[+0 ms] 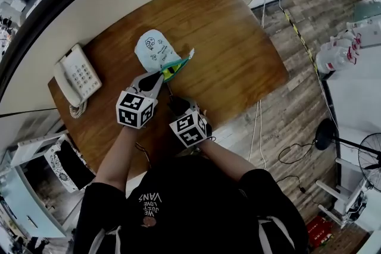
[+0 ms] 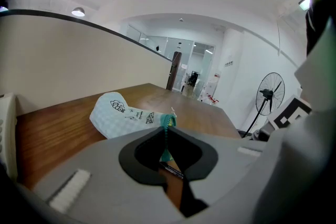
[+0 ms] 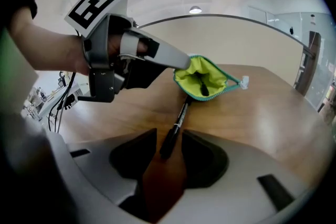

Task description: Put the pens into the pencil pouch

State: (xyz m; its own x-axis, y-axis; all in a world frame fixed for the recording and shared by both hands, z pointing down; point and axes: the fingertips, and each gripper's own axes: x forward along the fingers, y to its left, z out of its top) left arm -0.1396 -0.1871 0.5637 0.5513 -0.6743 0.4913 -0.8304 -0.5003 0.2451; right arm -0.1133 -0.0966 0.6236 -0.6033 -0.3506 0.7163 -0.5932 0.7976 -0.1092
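The left gripper (image 2: 167, 139) has its fingers closed on the zip edge of the pouch (image 3: 210, 75), holding the mouth open; 1 pen (image 3: 202, 85) already sits inside. The right gripper (image 3: 169, 138) has its fingers wide apart, and a 2nd pen (image 3: 181, 113) appears to lie loose on the worktop (image 3: 273, 107) between them, its far end just at the mouth. Closing off-centre could flick it sideways, a push could butt it against the lower zip lip, and the thin left pinch could slip, collapsing the mouth
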